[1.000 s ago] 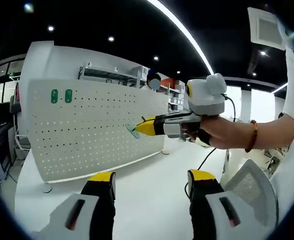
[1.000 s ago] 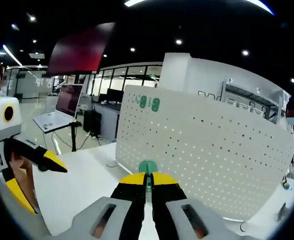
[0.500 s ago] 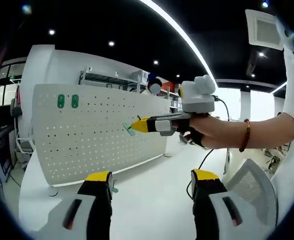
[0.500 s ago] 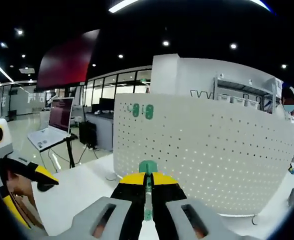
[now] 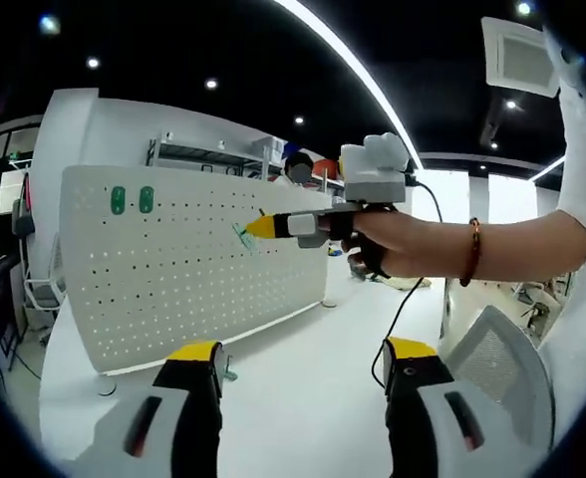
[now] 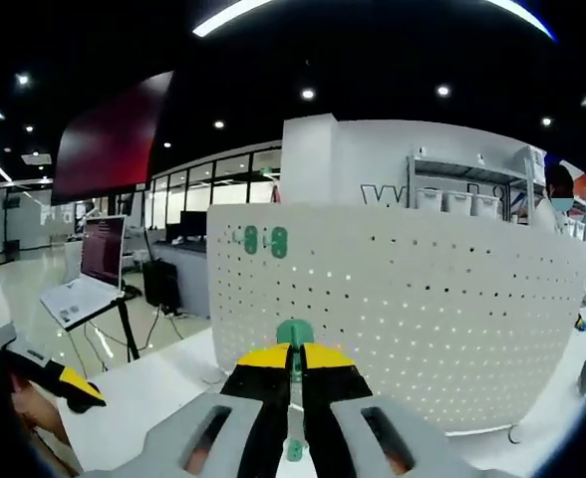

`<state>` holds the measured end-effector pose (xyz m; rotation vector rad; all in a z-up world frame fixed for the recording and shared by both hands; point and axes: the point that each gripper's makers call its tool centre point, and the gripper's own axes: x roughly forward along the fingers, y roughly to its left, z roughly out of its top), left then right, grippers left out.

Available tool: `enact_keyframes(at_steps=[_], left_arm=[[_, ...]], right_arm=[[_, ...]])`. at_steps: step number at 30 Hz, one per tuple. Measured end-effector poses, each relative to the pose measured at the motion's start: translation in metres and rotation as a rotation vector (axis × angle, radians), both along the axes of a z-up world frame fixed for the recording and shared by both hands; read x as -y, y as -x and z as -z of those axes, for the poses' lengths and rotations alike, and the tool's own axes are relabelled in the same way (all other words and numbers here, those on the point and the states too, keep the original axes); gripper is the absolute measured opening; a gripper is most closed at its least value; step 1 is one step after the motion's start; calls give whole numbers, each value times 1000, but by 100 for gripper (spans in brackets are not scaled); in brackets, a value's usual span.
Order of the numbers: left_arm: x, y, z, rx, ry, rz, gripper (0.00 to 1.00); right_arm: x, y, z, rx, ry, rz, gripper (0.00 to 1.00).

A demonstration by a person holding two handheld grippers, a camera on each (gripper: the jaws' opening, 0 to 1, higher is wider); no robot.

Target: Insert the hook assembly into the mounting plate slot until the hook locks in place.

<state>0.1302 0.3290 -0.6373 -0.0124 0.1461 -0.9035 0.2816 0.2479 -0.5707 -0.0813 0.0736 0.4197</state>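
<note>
1. One change I log: right gripper (image 5: 256,228), clenched on the green hook (image 6: 294,335), has risen toward the pegboard (image 5: 173,269) — hook not yet seated.
2. Left gripper (image 5: 298,354) hangs released, jaws apart — idle.

The white perforated metal mounting plate (image 6: 403,309) is standing upright on the white surface (image 5: 303,388). Two green oval hooks (image 6: 262,240) are sitting at its upper corner, and an open laptop (image 6: 89,279) is resting behind.
</note>
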Motion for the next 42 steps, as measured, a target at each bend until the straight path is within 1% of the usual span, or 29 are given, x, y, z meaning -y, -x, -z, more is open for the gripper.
enact_keyframes(at_steps=[4, 7, 12, 15, 18, 21, 24, 27, 30, 36, 42], left_arm=[[-4, -4, -4, 13, 6, -2, 68], [-7, -7, -5, 21, 5, -8, 69], [-13, -7, -3, 18, 11, -16, 69], [-17, -8, -1, 13, 19, -24, 69], [-20, -8, 0, -7, 34, -21, 69], [-22, -10, 0, 8, 36, -25, 70], [-24, -10, 1, -5, 42, -23, 70], [-28, -10, 2, -3, 36, -24, 70], [-32, -12, 3, -11, 45, -25, 70], [-35, -15, 0, -7, 57, -25, 70], [-35, -16, 2, -13, 60, -11, 70]], right_arm=[[-4, -10, -7, 18, -12, 16, 1], [-8, -15, -8, 30, -10, 21, 1], [-14, -23, -13, 39, -20, 28, 1], [-18, -28, -18, 45, -40, 34, 1], [-19, -34, -20, 52, -31, 46, 1], [-21, -39, -24, 66, -48, 56, 1], [-23, -43, -27, 71, -55, 65, 1], [-25, -46, -32, 86, -56, 68, 1], [-26, -51, -36, 94, -54, 77, 1], [-28, -59, -42, 105, -60, 85, 1], [-30, -67, -49, 130, -57, 104, 1]])
